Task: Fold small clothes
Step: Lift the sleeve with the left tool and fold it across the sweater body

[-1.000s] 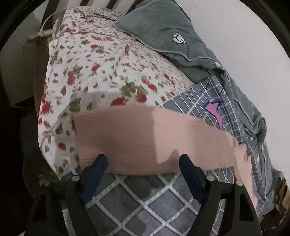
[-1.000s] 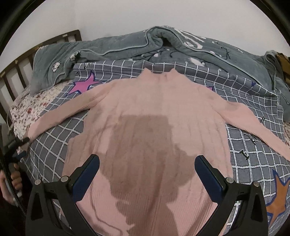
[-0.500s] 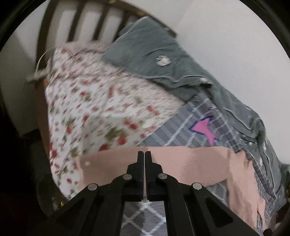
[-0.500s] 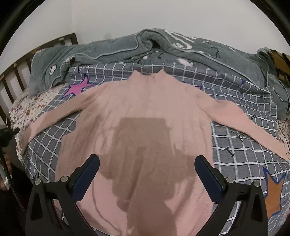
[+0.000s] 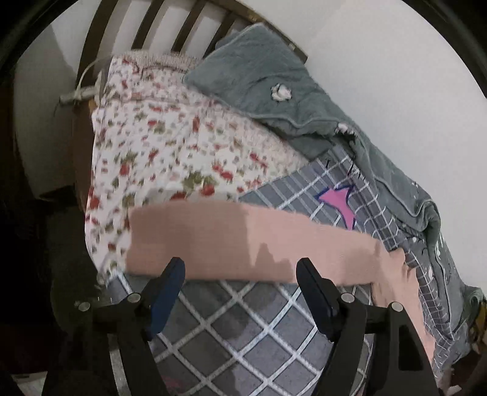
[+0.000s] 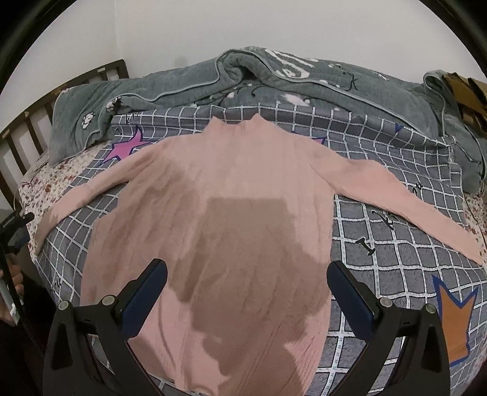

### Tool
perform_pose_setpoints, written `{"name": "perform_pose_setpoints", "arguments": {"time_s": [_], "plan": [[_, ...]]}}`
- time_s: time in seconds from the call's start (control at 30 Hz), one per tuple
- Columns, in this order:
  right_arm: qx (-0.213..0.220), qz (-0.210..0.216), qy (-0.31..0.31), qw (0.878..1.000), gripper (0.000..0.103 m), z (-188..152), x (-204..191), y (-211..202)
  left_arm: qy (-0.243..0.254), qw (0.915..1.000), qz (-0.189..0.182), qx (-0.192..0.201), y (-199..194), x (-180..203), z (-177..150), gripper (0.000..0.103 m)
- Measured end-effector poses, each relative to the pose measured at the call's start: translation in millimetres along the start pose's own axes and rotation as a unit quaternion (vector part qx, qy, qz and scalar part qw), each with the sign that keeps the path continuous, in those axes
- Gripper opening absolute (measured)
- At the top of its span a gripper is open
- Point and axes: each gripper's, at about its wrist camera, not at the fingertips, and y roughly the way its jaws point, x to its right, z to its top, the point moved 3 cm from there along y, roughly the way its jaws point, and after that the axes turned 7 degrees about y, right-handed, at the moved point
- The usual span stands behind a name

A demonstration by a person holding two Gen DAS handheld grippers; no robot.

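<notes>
Both jaws of the left gripper (image 5: 240, 269) have just been opening and now stand spread wide, with the edge of a pink sleeve lying between them but not pinched. Jaws of the right gripper (image 6: 246, 274) are spread wide too, and they hang over the body of the pink sweater (image 6: 225, 219) without touching it. Each gripper has two black arms with dark blue pads.

One pink sweater lies flat on the bed (image 6: 389, 243), front spread out, neck pointing to the wall. It is soft knit with fine ribs. Its two long sleeves stick out to the sides like wings. One sleeve (image 5: 231, 240) reaches over the edge of the checked cover onto the flowery sheet.

One grey checked cover (image 5: 243, 323) with white lines lies under the sweater. It has star shapes on it: a pink one (image 6: 126, 147) and an orange one (image 6: 456, 323) show clearly. One white sheet with red flowers (image 5: 170, 152) sits at the head end. One thick grey quilt (image 6: 304, 82) is bunched along the wall. Dark wooden bars of the headboard (image 5: 152, 27) stand behind.

A hand (image 6: 15, 283) shows at the far left of the right view.
</notes>
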Motion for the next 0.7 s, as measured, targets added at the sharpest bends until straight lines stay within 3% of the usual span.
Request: {"name": "perform_pose_setpoints", "arguments": {"time_s": [0.2, 0.53, 0.7], "plan": [[-0.010, 0.000, 0.009, 1.000, 0.103, -1.4, 2.5, 11.1, -0.055, 0.9966, -0.047, -0.040, 22.2, -10.3, -12.7, 0.072], [-0.013, -0.016, -0.007, 1.000, 0.103, 1.4, -8.5, 18.3, -0.107, 0.9892, -0.085, -0.053, 50.5, -23.7, -13.1, 0.068], [-0.015, -0.028, -0.015, 0.999, 0.103, 1.8, -14.0, 20.9, -0.137, 0.9874, -0.076, -0.021, 46.0, -37.3, -6.9, 0.049]]}}
